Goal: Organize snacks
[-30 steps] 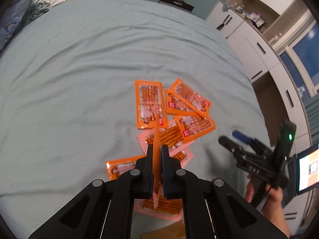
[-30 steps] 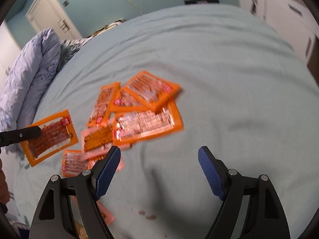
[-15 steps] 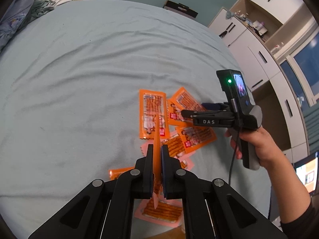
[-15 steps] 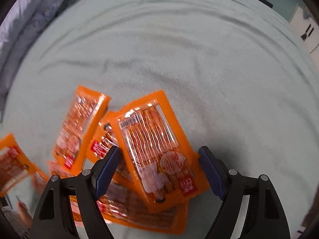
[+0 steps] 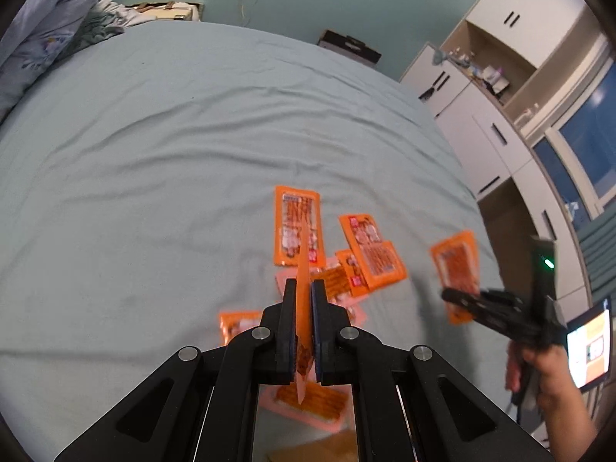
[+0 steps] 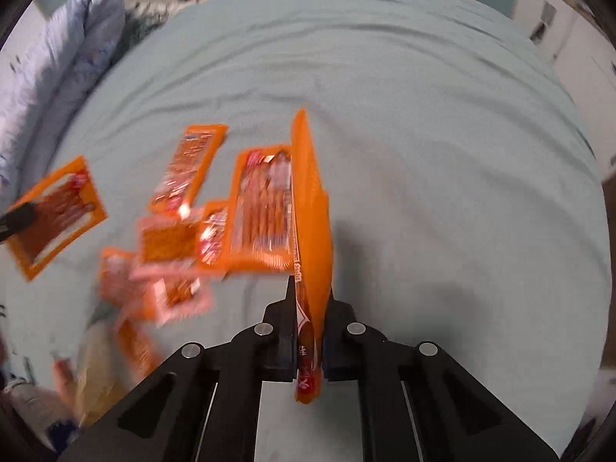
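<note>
Several orange snack packets lie in a loose pile on the pale green bed sheet. My left gripper is shut on one orange packet, held edge-on above the pile. My right gripper is shut on another orange packet, also edge-on, lifted to the right of the pile. The right gripper with its packet shows at the right of the left wrist view. The left-held packet shows at the far left of the right wrist view.
White cupboards stand past the bed's right side. A blue quilt is bunched at the bed's far left. A brown cardboard piece lies at the near edge, below the pile. A lit screen stands at the right.
My right gripper came down over the pile, shut on an orange packet and lifted it away to the right. My left gripper still holds its packet.
</note>
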